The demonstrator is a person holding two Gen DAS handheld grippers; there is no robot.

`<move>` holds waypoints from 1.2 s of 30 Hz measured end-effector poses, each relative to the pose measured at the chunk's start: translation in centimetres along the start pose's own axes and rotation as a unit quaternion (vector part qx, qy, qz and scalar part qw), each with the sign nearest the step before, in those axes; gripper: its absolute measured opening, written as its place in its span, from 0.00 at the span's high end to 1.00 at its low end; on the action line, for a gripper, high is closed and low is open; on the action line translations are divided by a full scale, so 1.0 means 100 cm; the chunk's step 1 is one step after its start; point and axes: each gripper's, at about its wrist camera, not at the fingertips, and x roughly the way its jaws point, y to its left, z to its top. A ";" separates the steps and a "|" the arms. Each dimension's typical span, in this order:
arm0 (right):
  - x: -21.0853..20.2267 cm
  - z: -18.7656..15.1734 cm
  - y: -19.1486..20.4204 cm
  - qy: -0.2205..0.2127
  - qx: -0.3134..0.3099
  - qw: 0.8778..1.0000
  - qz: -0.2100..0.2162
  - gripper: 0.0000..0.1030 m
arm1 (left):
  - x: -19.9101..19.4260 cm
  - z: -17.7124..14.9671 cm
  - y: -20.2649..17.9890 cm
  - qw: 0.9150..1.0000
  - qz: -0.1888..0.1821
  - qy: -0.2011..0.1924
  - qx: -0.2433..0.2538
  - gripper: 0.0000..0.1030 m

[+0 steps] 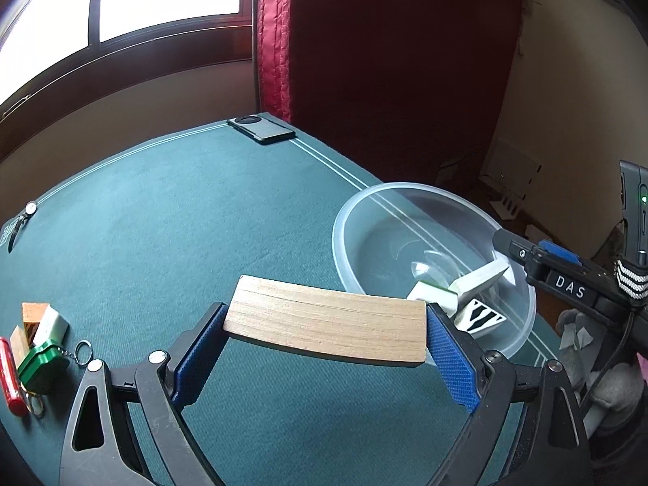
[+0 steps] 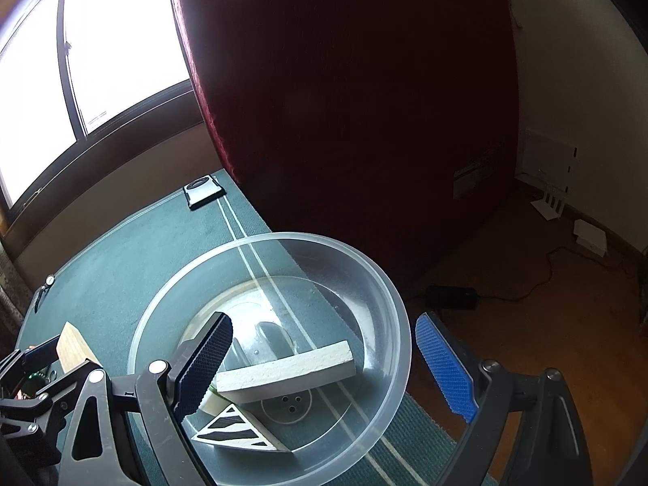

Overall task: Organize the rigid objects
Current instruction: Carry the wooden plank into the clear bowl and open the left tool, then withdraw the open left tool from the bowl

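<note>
My left gripper (image 1: 324, 316) is shut on a long pale wooden block (image 1: 328, 324), its blue pads pressing on the two ends, and it holds the block above the green table mat. To its right stands a clear plastic bowl (image 1: 364, 202) with a white block (image 1: 482, 277), a green-edged white piece (image 1: 433, 293) and a zebra-striped wedge (image 1: 482, 316) inside. In the right wrist view my right gripper (image 2: 324, 324) hovers open over the bowl (image 2: 283, 237), its left finger above the white block (image 2: 283, 368) and striped wedge (image 2: 235, 431), its right finger outside the rim. The wooden block (image 2: 73, 346) shows at far left.
A dark phone (image 1: 261, 129) lies at the table's far corner by the red curtain (image 1: 384, 60). At the left edge lie a green tin on a keyring (image 1: 38, 364), a red item (image 1: 8, 376), a white tile (image 1: 50, 326) and an orange-brown block (image 1: 34, 312). The table drops off right of the bowl.
</note>
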 end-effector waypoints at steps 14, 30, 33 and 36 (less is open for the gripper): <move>-0.010 0.005 -0.010 -0.049 0.027 0.998 -0.038 0.08 | 0.043 0.024 -0.036 0.999 -0.022 0.007 0.031 0.09; -0.005 0.001 -0.012 -0.051 0.031 0.997 -0.051 0.08 | 0.079 0.032 -0.051 0.998 -0.047 0.020 0.028 0.08; -0.004 0.000 -0.011 -0.051 0.030 0.997 -0.051 0.08 | 0.077 0.030 -0.048 0.998 -0.050 0.021 0.025 0.08; -0.004 -0.001 -0.010 -0.052 0.026 0.997 -0.052 0.08 | 0.074 0.028 -0.044 0.998 -0.048 0.021 0.022 0.08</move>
